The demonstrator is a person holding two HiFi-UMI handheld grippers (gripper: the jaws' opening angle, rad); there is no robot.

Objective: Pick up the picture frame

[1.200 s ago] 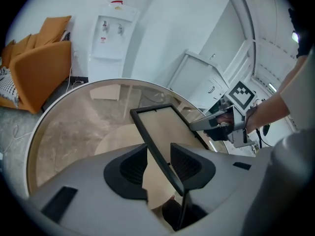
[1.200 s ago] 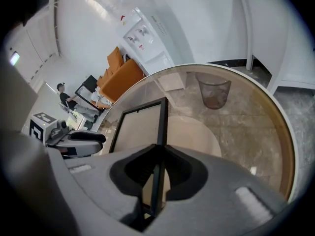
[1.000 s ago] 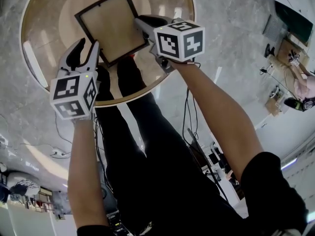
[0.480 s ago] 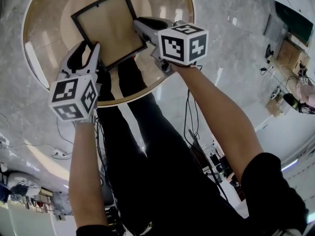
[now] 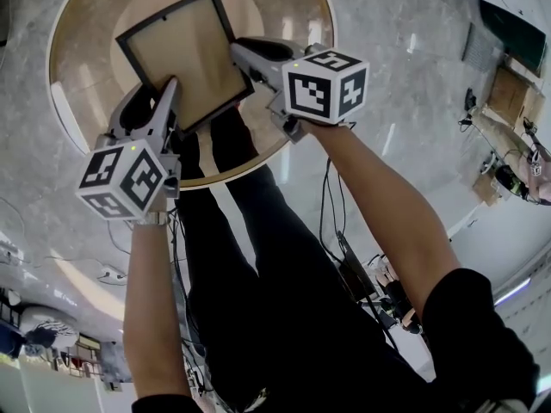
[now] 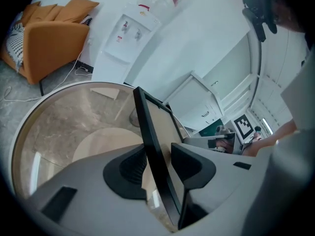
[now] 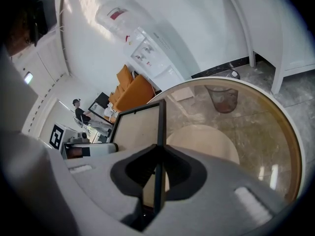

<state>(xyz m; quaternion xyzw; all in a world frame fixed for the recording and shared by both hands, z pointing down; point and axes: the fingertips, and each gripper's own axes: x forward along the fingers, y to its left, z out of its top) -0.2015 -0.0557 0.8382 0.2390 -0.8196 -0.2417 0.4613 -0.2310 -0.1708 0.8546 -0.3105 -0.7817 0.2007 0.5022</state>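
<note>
Picture frame (image 5: 176, 54): black border, beige panel, tilted, off the round table (image 5: 82, 110) and above it, carried between both grippers.
Left gripper (image 5: 151, 101): fingers clamped on the frame's near-left edge, one pad on each face.
Right gripper (image 5: 243, 54): fingers pinched on the thin right edge of the frame.
Round table: glass top, wood-coloured rim, pale round base below.

The light is bright and even; pale glare streaks lie on the round glass table (image 5: 77, 76). Both gripper views bend at their dark edges.
</note>
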